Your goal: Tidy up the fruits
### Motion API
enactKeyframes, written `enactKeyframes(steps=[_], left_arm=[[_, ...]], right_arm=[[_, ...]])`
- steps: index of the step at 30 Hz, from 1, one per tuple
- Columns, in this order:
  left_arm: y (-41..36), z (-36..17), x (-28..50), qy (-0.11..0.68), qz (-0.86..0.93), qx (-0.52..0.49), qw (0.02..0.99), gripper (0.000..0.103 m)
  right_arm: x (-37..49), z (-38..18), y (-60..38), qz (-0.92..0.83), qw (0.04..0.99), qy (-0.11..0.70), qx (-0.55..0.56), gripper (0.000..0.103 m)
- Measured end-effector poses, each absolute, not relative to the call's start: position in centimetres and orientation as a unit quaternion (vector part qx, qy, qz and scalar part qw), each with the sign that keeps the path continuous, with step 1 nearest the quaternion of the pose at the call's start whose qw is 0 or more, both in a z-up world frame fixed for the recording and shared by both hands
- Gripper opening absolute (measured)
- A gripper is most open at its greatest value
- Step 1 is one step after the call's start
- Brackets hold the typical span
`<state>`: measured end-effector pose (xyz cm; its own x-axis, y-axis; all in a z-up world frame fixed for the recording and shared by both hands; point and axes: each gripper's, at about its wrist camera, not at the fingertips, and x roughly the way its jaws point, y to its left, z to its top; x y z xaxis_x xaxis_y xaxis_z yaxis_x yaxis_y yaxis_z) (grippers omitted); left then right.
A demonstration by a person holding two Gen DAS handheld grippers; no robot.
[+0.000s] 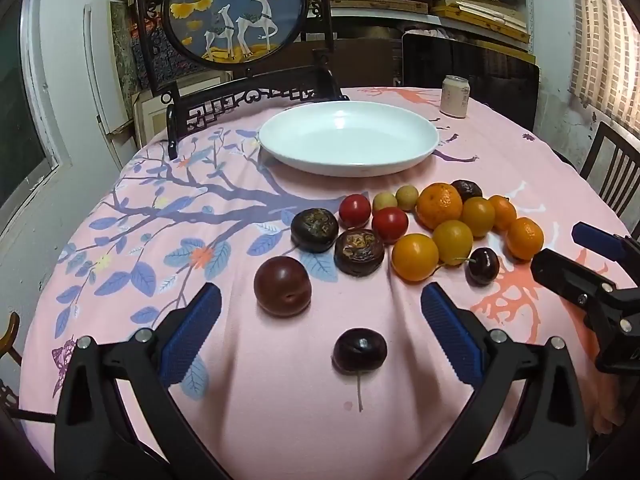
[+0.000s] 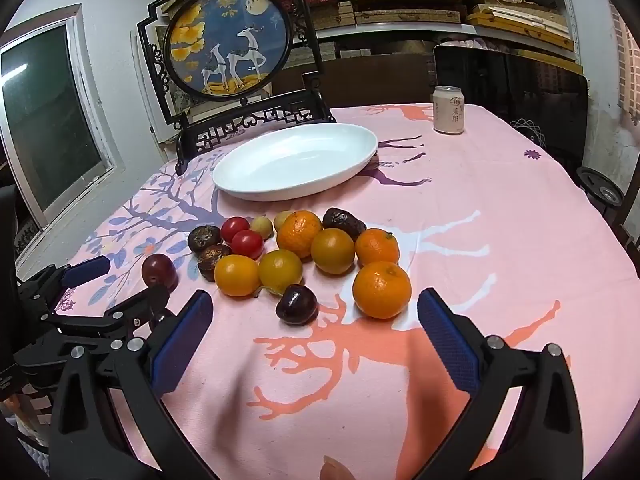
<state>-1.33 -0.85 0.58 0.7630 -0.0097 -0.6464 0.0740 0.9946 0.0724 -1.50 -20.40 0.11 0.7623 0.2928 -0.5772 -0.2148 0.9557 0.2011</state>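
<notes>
The left gripper (image 1: 320, 312) hangs low over the pink-clothed bench (image 1: 120, 280) with its blue-padded fingers (image 1: 192, 332) spread wide and gripping nothing; a dark cherry (image 1: 360, 351) lies on the cloth between them, its stem pointing back toward the camera, and a reddish-brown plum (image 1: 282, 286) sits just ahead of the left finger. The right gripper (image 2: 314, 320) also has its fingers (image 2: 448, 340) spread wide and empty, with a second dark cherry (image 2: 297, 305) and a tangerine (image 2: 381, 289) lying just ahead of the gap. The rest of the fruit is bunched mid-bench, many pieces touching: two red cherry tomatoes (image 1: 390, 224), two dark wrinkled round fruits (image 1: 359, 253), two small pale yellow-green fruits (image 1: 385, 201), several smooth yellow-orange fruits (image 1: 415, 257), more tangerines (image 1: 440, 205), and a dark shrivelled fruit (image 2: 344, 220) at the far side. Beyond the bunch stands a wide white plate (image 1: 348, 160) with nothing in it, apart from the fruit. A pale drink can (image 2: 449, 109) stands upright near the far right edge, and a dark wooden stand holding a round deer picture (image 2: 228, 40) rises behind the plate.
</notes>
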Motion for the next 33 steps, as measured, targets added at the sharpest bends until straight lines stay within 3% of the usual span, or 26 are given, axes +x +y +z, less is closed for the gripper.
enactKeyframes(steps=[33], left_arm=[[-0.58,-0.09,-0.89,0.351,-0.023,0.045,0.935,0.101]], right_arm=[[-1.13,-0.38,-20.14,0.142,0.933,0.325,0.065,0.102]])
